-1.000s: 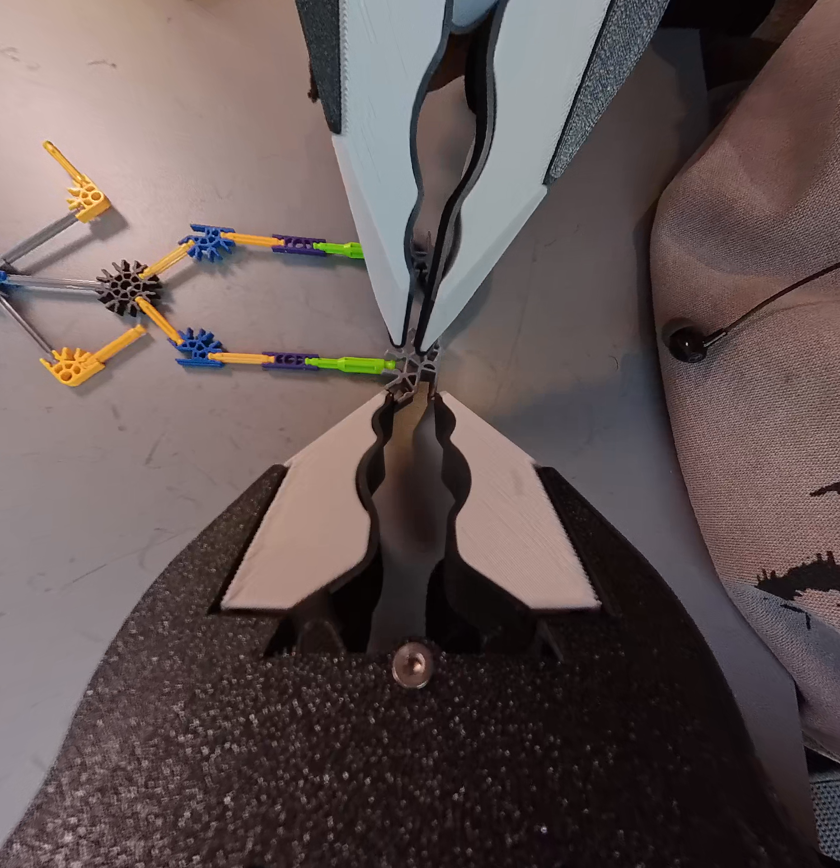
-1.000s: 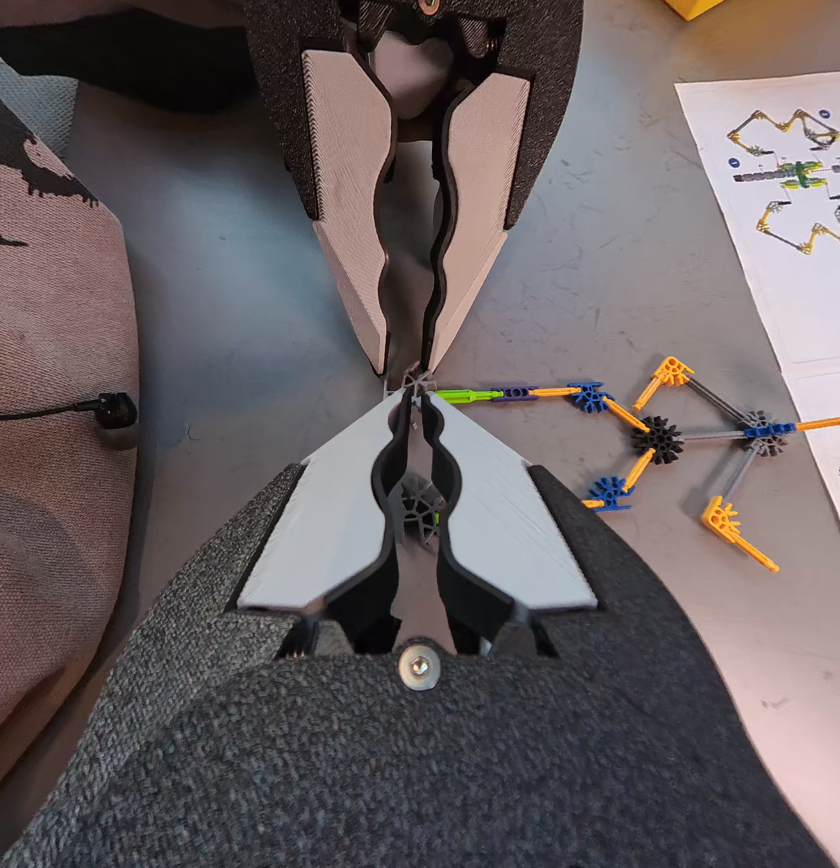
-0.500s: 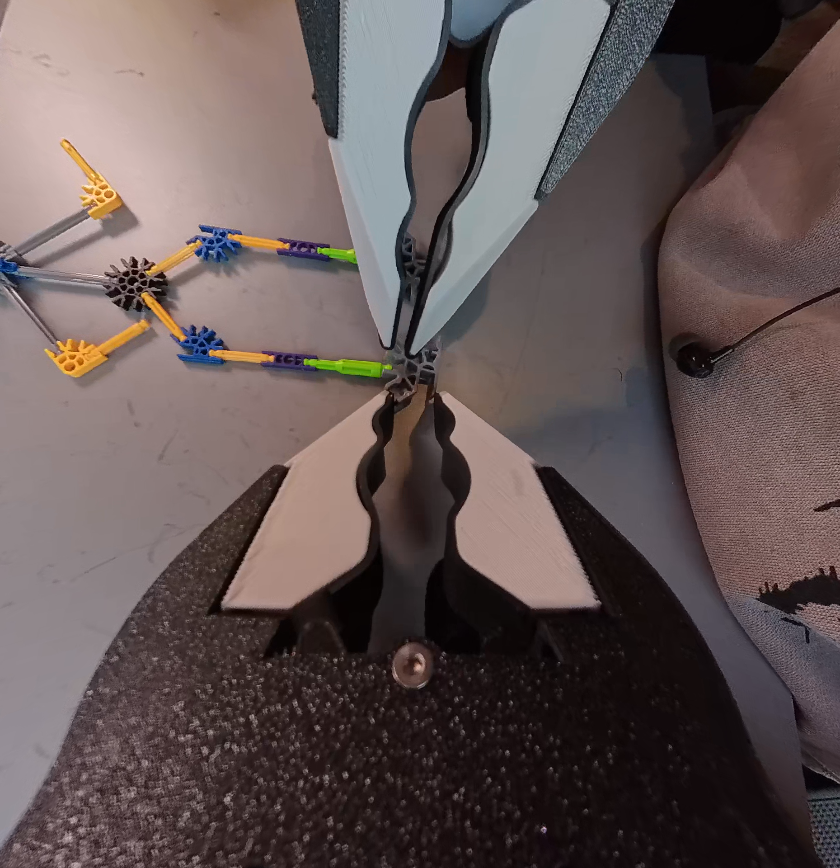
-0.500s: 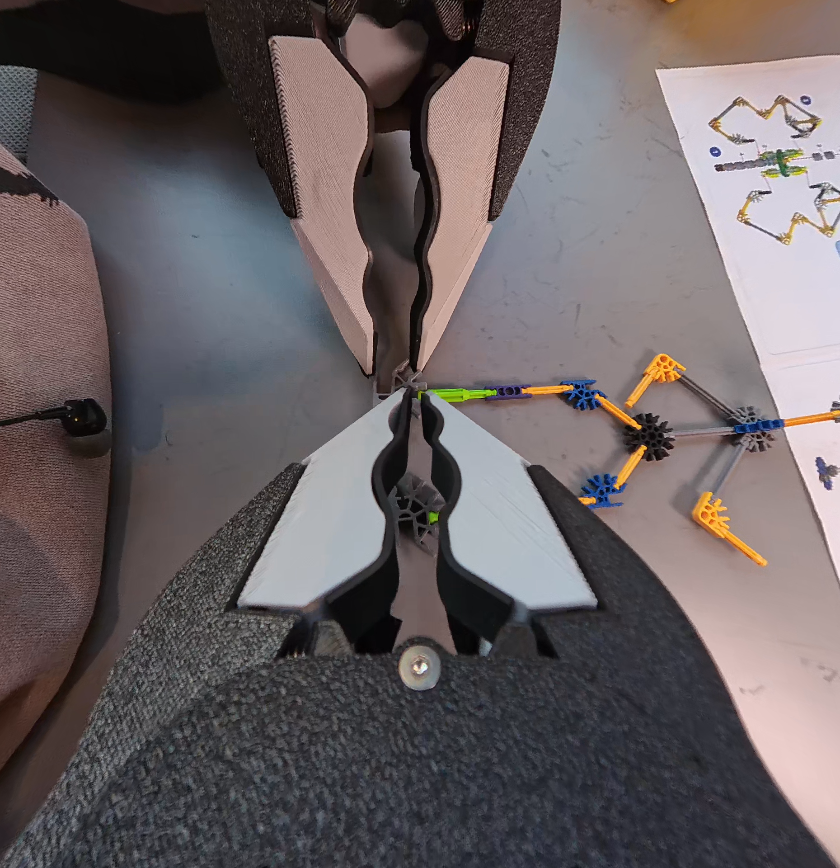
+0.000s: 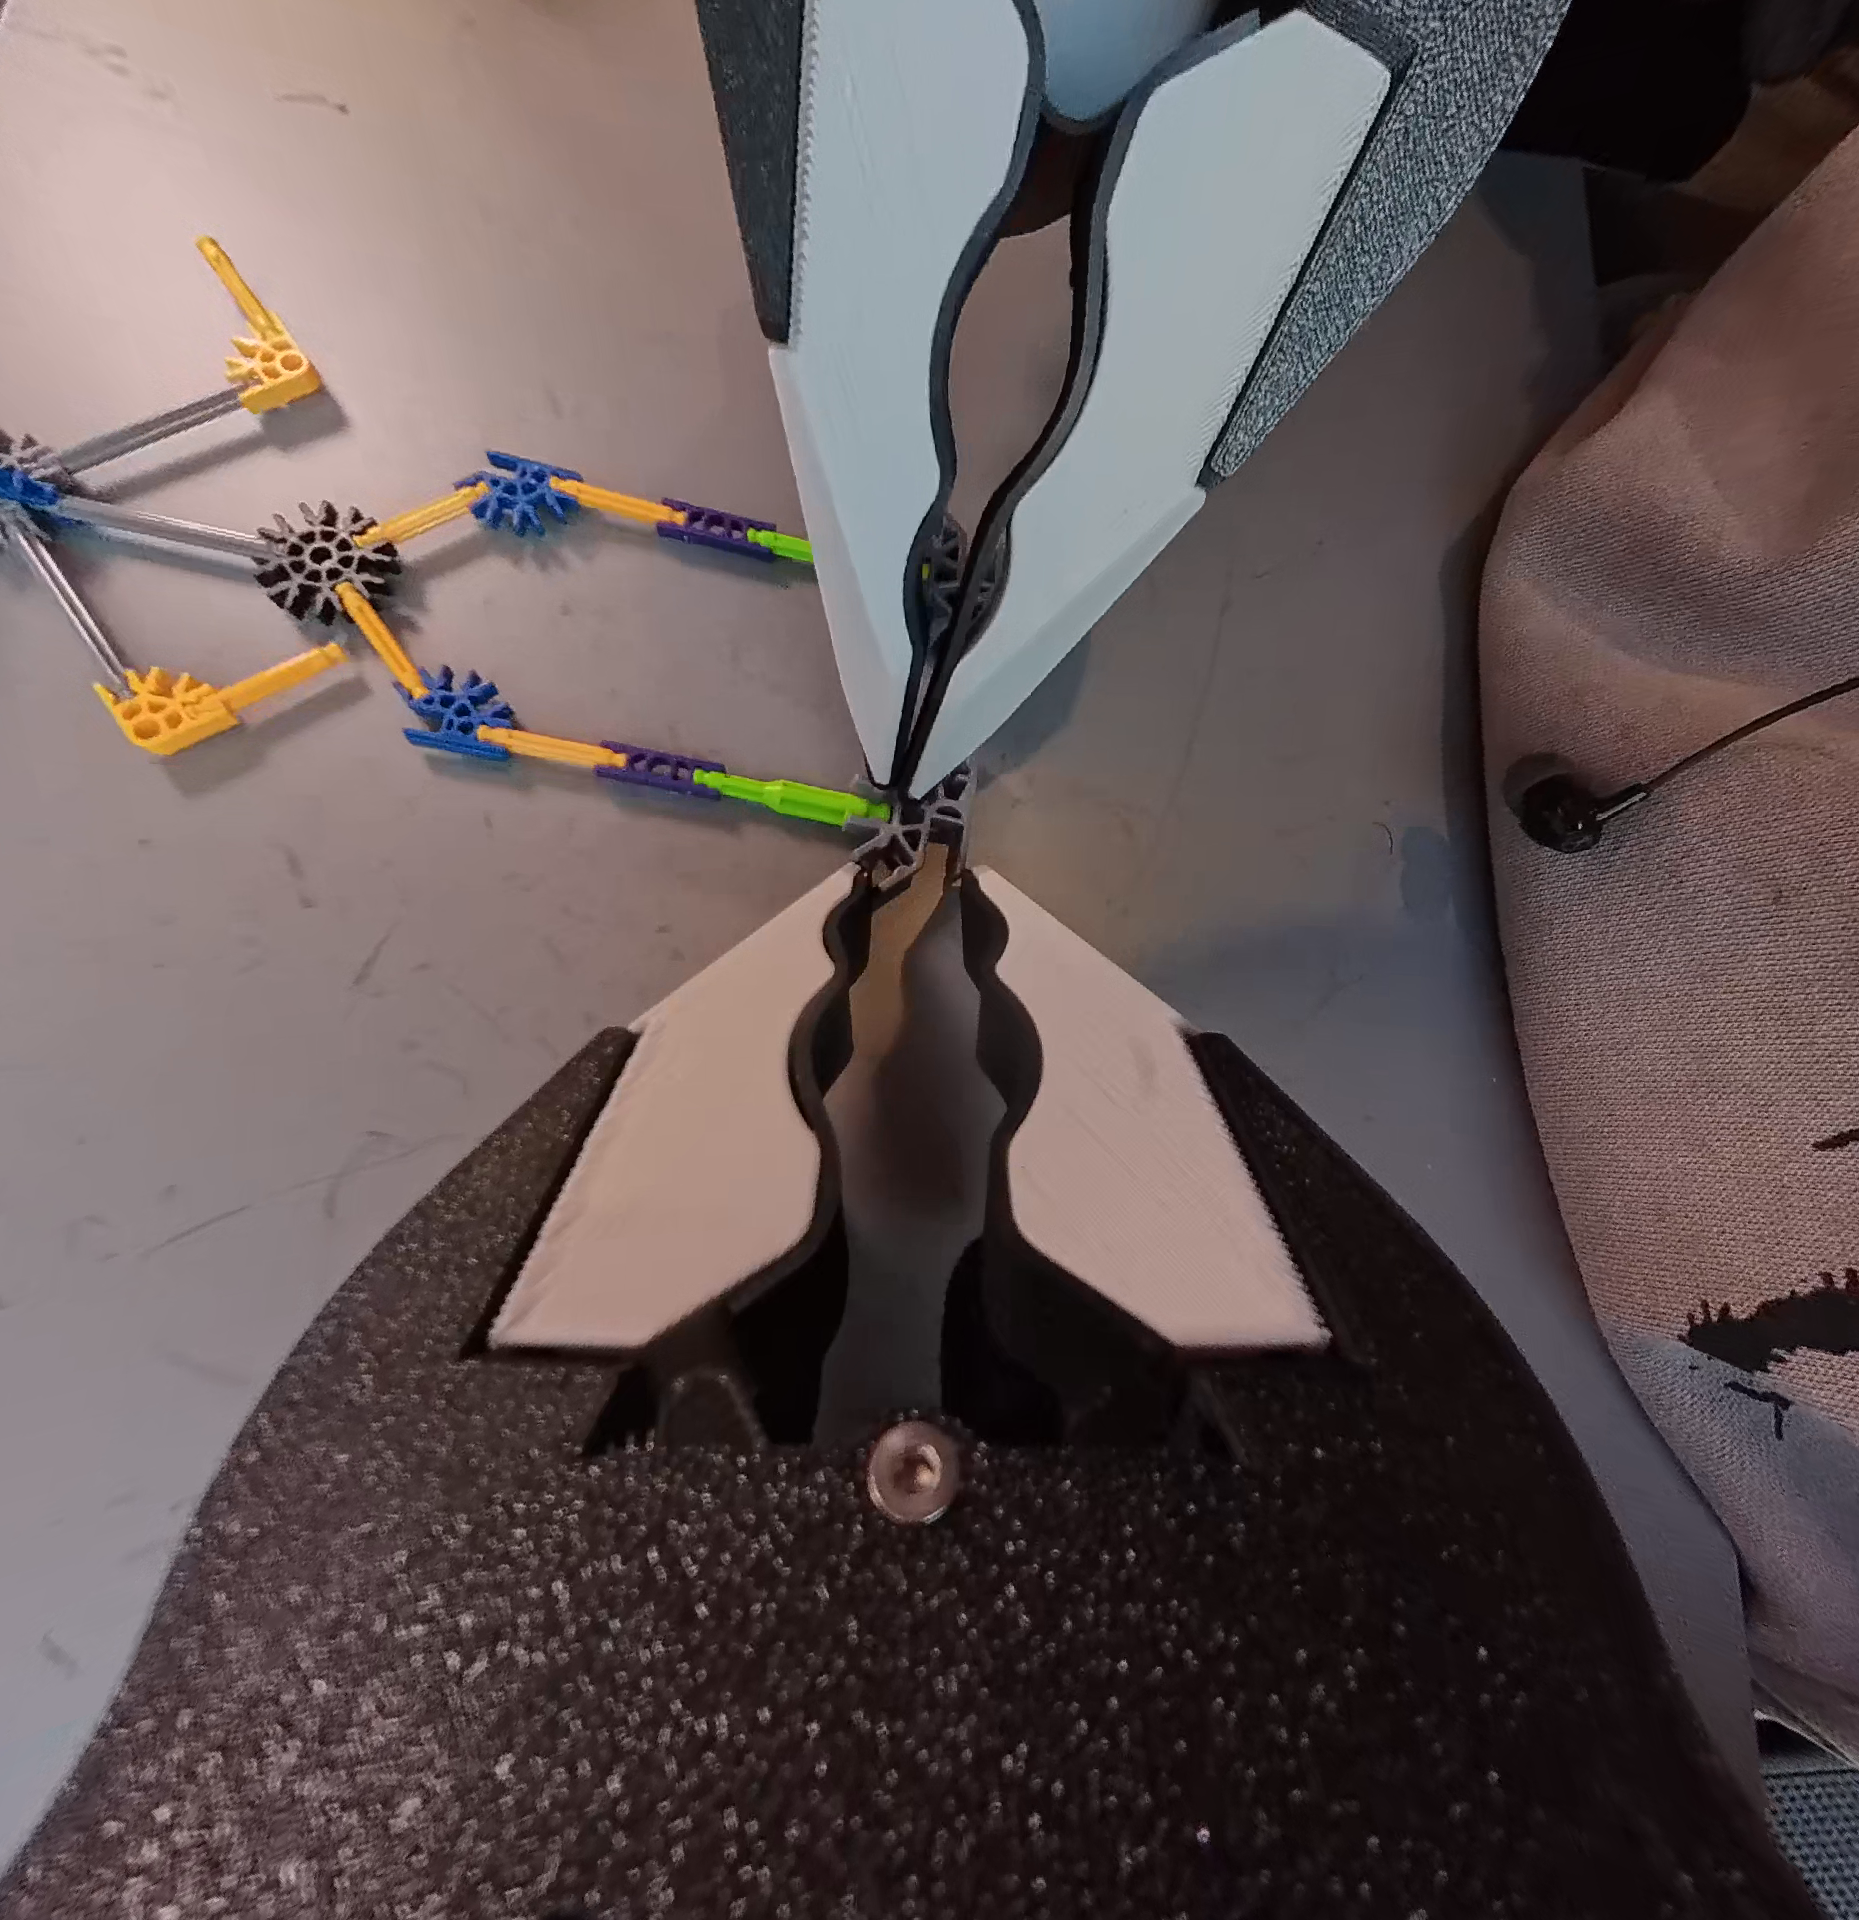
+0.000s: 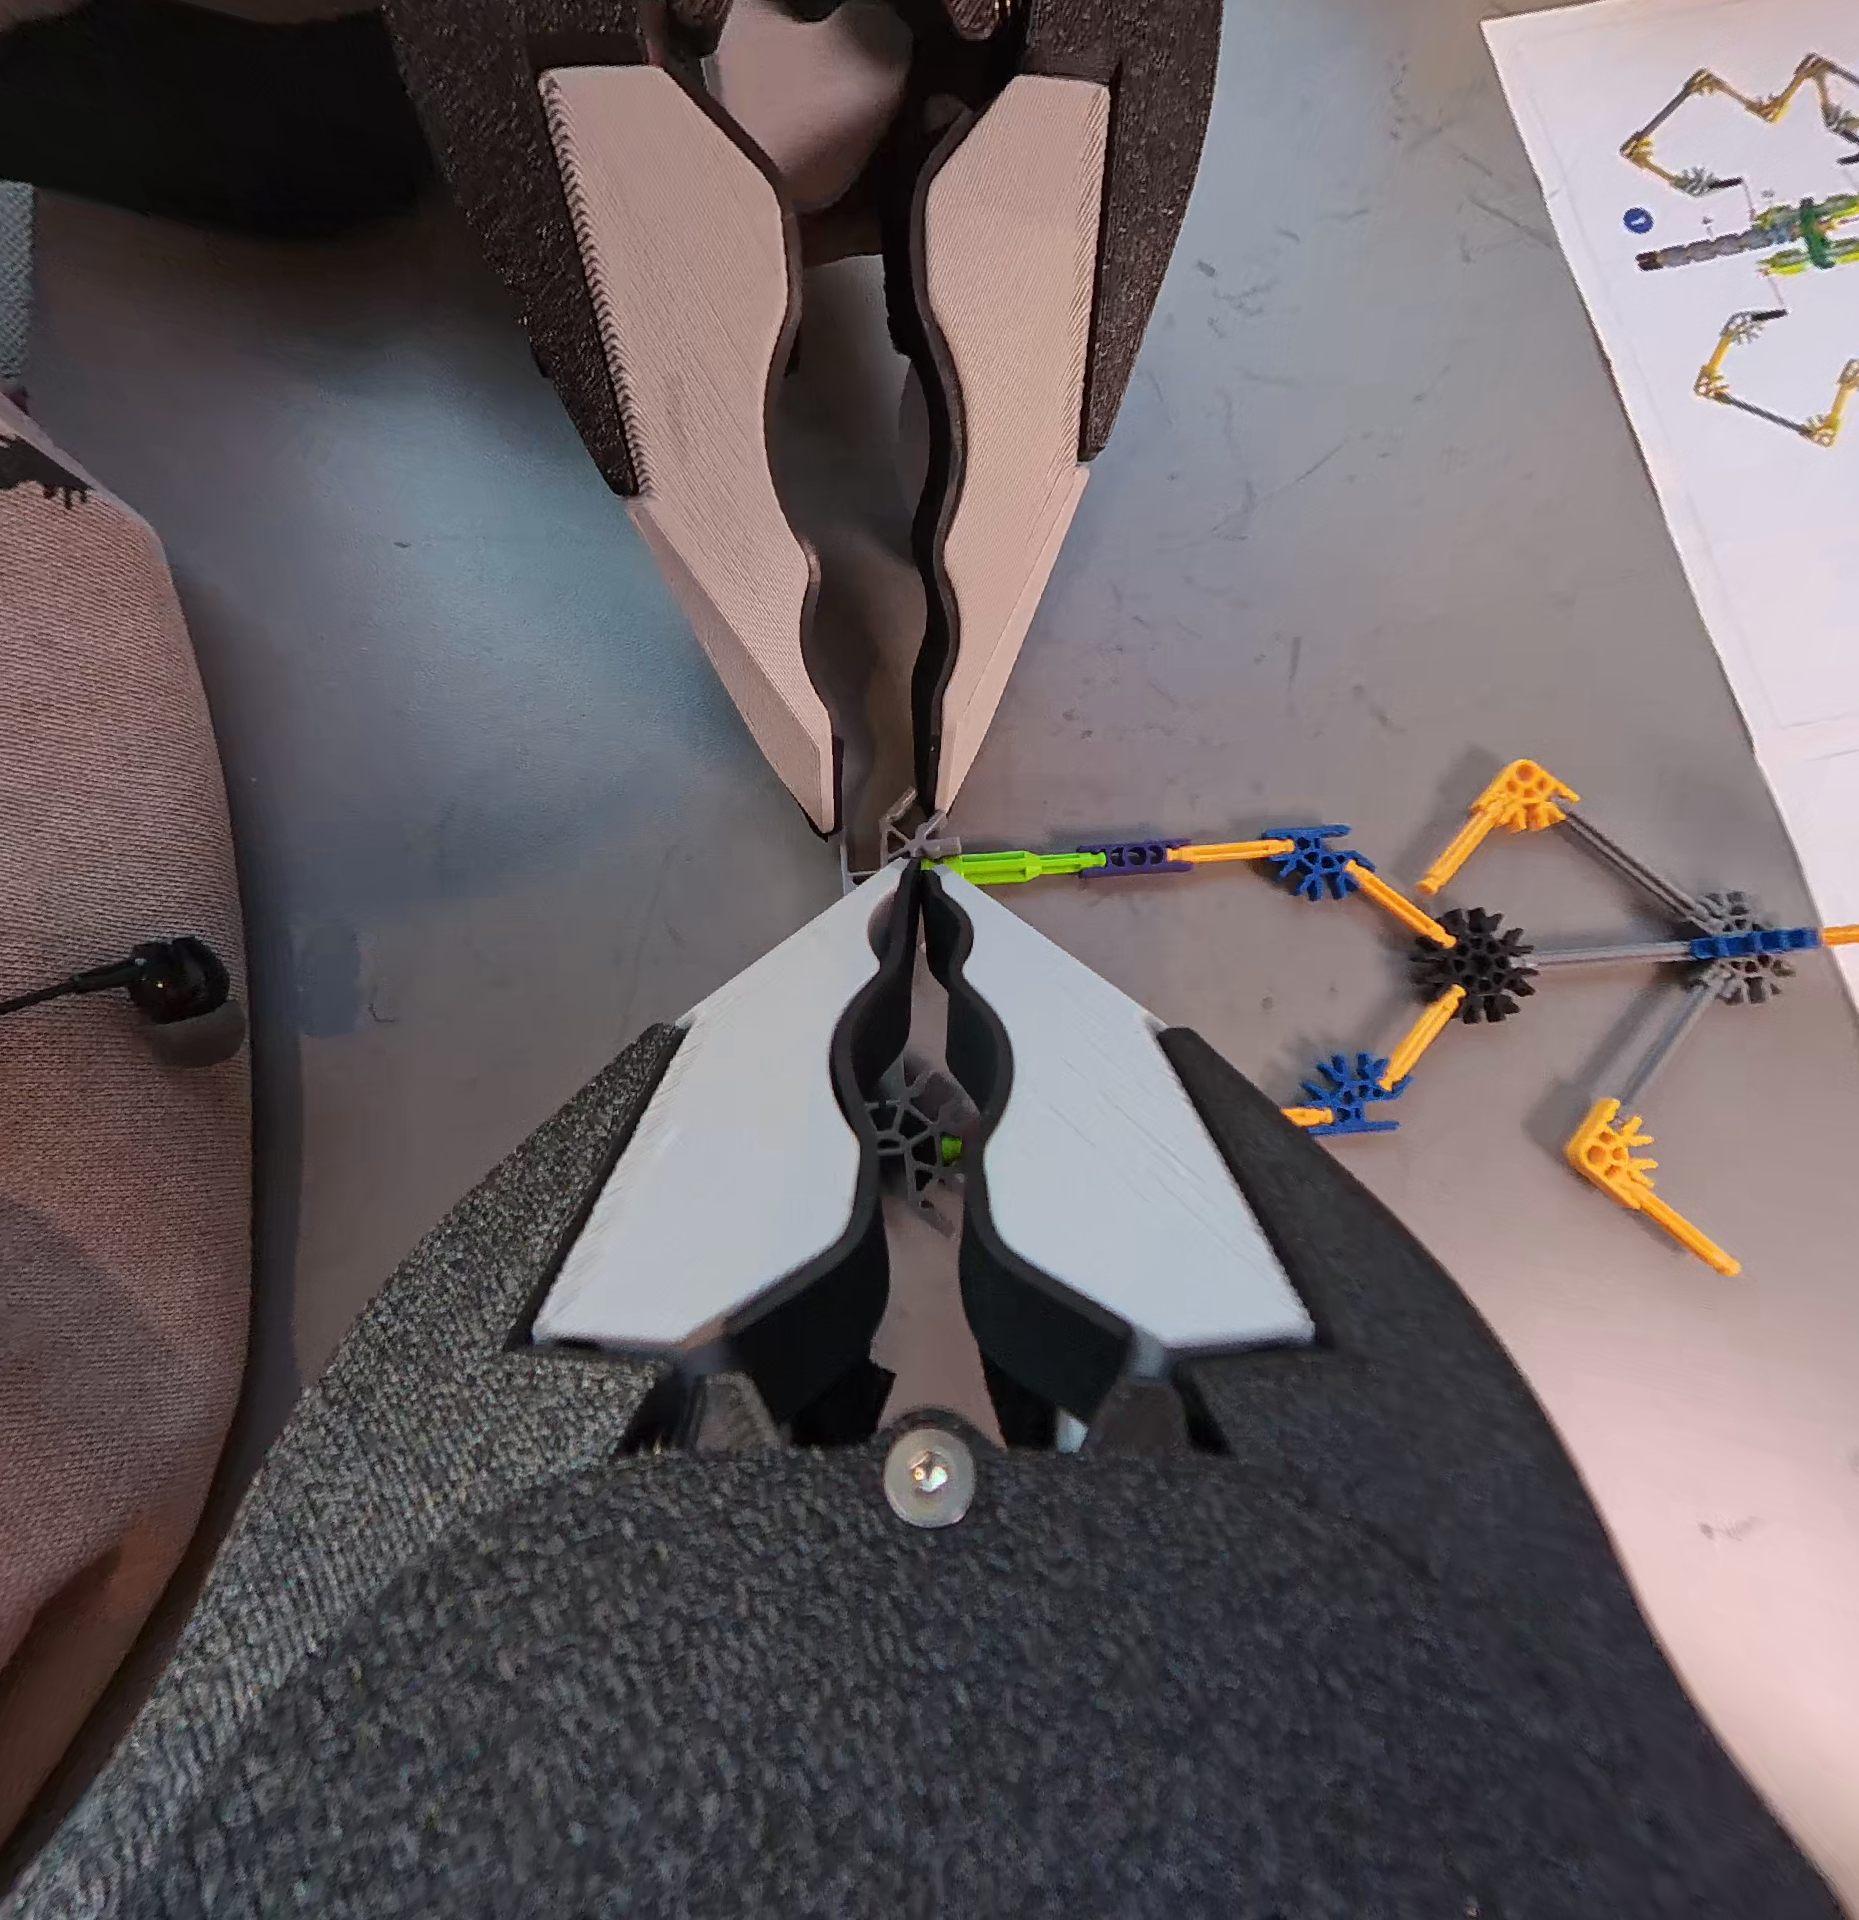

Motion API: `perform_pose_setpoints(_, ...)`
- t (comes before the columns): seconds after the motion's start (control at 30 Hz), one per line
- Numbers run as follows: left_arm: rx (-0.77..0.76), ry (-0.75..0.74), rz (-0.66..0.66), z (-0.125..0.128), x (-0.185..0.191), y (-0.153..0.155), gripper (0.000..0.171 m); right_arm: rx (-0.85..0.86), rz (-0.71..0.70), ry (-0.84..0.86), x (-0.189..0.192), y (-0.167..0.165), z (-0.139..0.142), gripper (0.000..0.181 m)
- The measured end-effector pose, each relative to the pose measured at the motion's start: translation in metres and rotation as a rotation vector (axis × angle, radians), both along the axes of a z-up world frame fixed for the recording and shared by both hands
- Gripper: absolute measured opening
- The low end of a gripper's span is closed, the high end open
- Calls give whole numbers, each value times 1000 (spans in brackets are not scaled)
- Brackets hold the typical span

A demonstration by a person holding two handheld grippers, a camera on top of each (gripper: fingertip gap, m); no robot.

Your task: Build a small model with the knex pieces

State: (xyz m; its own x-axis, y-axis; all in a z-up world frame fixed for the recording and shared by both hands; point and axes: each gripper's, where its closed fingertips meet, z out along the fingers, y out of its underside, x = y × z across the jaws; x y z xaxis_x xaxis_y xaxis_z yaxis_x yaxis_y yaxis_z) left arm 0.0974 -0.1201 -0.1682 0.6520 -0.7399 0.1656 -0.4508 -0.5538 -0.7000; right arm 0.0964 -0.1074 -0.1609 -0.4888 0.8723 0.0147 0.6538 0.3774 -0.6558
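Left claw pinching grey connector at 12 o'clock on tabletop. Right claw pressed together, tips touching same connector, second grey connector lodged between fingers. Green rod at 3 o'clock; farther, instruction sheet.

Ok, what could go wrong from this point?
The left claw and right claw tips crowd one small grey connector; it could slip out or pop off the green rod. A second connector shows inside the right claw's hollow, so moving may drag the loose model.
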Motion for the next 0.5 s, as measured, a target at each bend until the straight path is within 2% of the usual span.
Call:
perform_pose_setpoints(0.1,7,-6,8,3,-2,1,19,-22,-14,-38,-1,0,-1,0)
perform_pose_setpoints(0.23,42,-114,47,25,-3,6,18,-15,-16,-50,-3,0,-1,0)
perform_pose_setpoints(0.4,42,-17,78,8,-7,11,0,-5,-9,-79,-3,0,-1,0)
perform_pose_setpoints(0.5,29,-12,94,7,-9,12,0,10,0,-91,-4,0,-2,0)
